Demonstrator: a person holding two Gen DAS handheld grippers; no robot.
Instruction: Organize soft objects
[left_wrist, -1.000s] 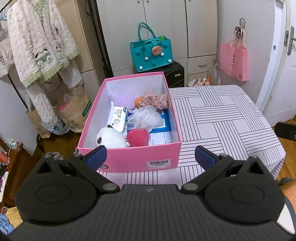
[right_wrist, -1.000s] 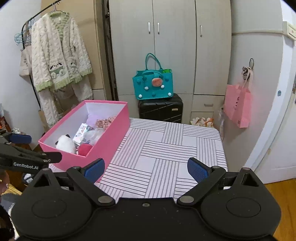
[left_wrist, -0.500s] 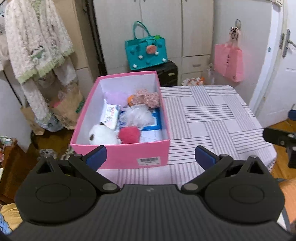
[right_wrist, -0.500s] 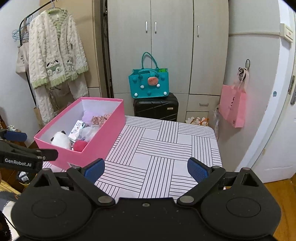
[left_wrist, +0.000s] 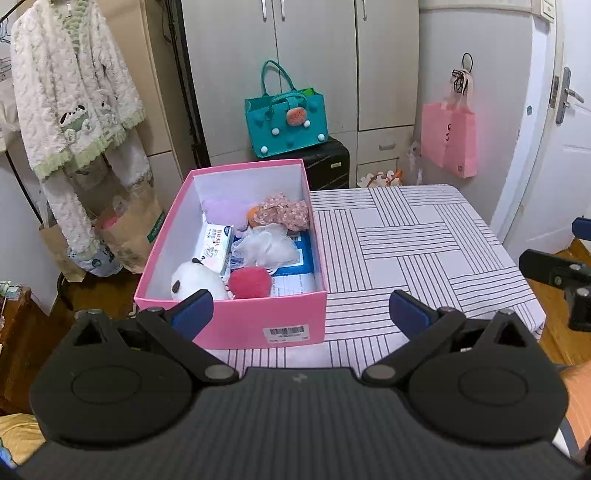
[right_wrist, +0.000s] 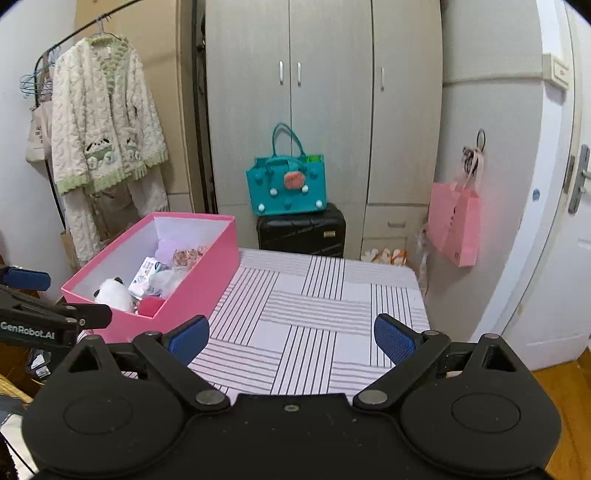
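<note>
Both tools pulled back; only left view shows box (left_wrist: 236, 325) barcode label (left_wrist: 286, 331).

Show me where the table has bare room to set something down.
The striped tablecloth is bare from the pink box's right wall across to the far and right edges. A narrow strip lies before the box's labelled front. Inside the box it is crowded: panda plush, red pompom, white mesh puff, tissue pack.

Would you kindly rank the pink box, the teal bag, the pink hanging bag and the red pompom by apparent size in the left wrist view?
1. pink box, though nearest the camera
2. teal bag
3. pink hanging bag
4. red pompom
</note>
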